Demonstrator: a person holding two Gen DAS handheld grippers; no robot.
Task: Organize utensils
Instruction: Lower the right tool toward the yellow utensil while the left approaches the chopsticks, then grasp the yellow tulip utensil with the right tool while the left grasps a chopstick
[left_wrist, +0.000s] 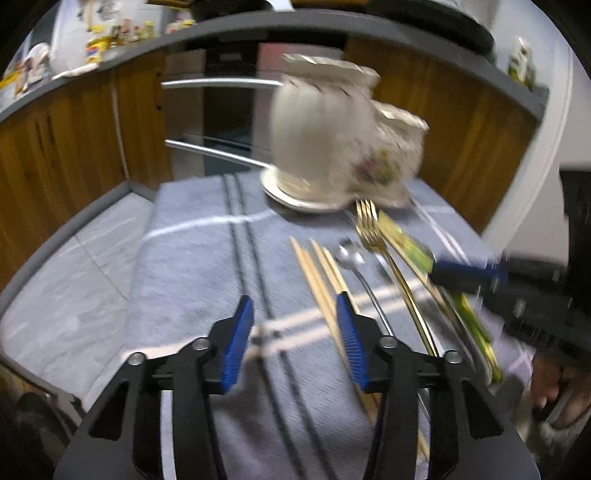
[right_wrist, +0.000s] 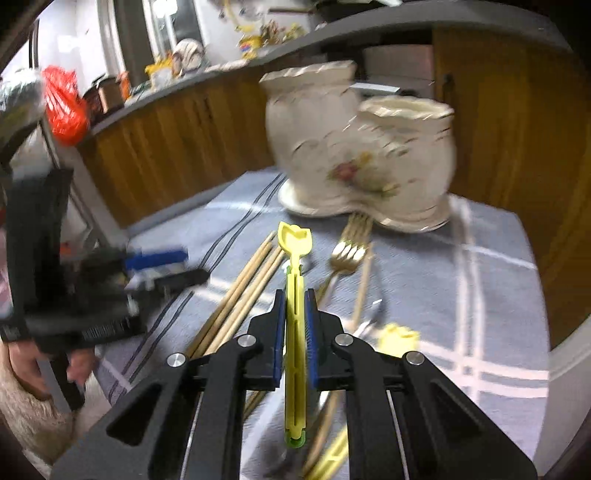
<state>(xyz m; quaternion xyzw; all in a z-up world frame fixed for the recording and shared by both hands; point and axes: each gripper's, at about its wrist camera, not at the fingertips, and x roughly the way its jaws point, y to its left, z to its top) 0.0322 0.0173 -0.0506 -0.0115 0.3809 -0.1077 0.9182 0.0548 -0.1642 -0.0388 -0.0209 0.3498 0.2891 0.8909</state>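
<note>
Right tool (right_wrist: 294, 325) clenched on a slim yellow plastic utensil (right_wrist: 294, 280) with a tulip-shaped tip, held along the blue pads, tip pointing forward above the table. Left tool (left_wrist: 295, 325) released, blue pads wide apart, hovering over the blue-grey striped cloth (left_wrist: 192, 266) covering the table. Just right of the left tool: pale wooden chopsticks (left_wrist: 321, 280) lying lengthwise, then a silver metal spoon (left_wrist: 351, 258), then gold metal forks (left_wrist: 369, 225), tines pointing away. Ahead of both tools, at the cloth's far edge: a cream ceramic double-pot holder (right_wrist: 362, 155) with floral print and scalloped gold-trimmed rims, upright on its saucer base, fork tines nearly touching the base. Further right of the left tool, another yellow-green utensil (left_wrist: 410, 251) beside the forks.
</note>
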